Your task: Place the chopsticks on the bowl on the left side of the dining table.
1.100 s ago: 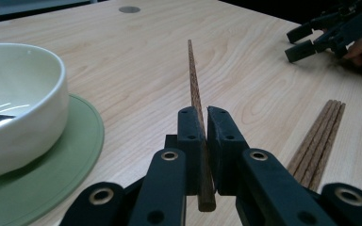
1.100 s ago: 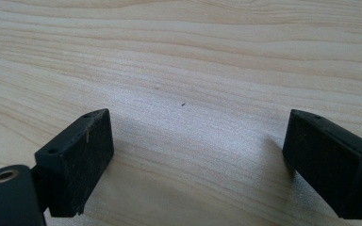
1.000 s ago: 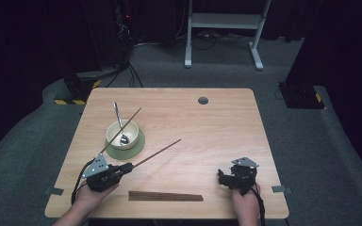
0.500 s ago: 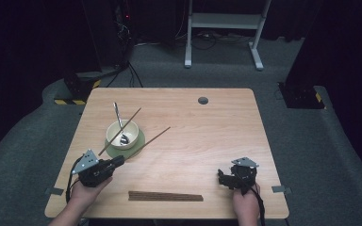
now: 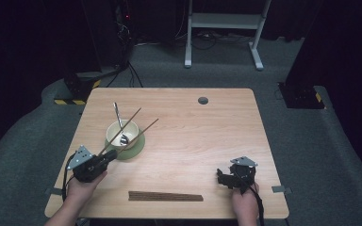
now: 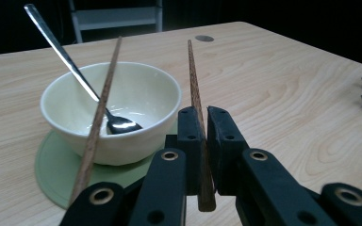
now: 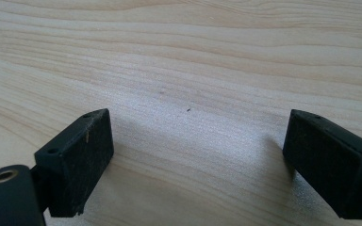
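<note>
Our left tongs (image 5: 107,156) near the bench's (image 5: 207,136) left edge, clamped on a chopstick (image 6: 195,94) slanting over the bowl (image 5: 121,134), our right tongs (image 5: 225,178) wide, bare wood between us.

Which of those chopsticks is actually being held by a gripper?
The chopstick clamped in the left gripper, pointing up beside the bowl. Another chopstick leans across the bowl; the rest lie flat on the table.
</note>
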`<action>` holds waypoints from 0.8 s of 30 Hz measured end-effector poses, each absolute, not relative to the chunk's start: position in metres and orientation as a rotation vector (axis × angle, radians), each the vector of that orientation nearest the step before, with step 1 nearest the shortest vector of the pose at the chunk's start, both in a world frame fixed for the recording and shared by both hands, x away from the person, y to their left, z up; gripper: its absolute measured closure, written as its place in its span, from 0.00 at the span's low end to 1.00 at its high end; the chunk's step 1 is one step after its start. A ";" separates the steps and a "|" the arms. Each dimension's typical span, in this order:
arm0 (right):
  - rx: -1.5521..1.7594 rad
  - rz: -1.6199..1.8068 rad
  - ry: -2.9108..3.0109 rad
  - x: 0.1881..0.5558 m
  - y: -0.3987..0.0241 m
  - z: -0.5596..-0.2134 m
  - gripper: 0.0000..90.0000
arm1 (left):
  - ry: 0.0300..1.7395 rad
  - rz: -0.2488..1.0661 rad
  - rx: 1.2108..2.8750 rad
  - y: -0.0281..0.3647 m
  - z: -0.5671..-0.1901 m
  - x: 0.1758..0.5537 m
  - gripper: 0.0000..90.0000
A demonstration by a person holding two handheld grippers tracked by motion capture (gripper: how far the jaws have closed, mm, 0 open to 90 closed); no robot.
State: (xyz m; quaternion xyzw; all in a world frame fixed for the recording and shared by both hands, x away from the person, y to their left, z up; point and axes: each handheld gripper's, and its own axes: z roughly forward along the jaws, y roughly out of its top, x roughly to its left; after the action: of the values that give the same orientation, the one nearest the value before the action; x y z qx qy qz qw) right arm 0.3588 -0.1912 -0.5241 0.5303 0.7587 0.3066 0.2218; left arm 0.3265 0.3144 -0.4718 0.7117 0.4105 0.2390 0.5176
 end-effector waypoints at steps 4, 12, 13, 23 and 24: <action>1.465 0.847 2.096 0.359 -0.191 -0.524 0.10 | 1.012 0.591 1.687 0.321 -0.471 0.329 0.93; 1.463 0.848 2.096 0.358 -0.191 -0.524 0.10 | 1.054 0.622 1.661 0.329 -0.472 0.333 0.93; 1.463 0.848 2.097 0.358 -0.191 -0.524 0.10 | 1.058 0.627 1.657 0.330 -0.472 0.333 0.93; 1.463 0.848 2.097 0.358 -0.191 -0.524 0.10 | 1.110 0.675 1.645 0.331 -0.475 0.339 0.93; 1.463 0.847 2.097 0.358 -0.191 -0.524 0.10 | 1.111 0.675 1.643 0.331 -0.475 0.339 0.93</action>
State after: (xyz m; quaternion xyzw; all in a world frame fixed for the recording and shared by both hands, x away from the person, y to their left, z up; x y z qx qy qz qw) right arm 0.3579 -0.1910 -0.5242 0.5296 0.7590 0.3068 0.2222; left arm 0.3391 0.3307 -0.4748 0.6791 0.4595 0.2793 0.4996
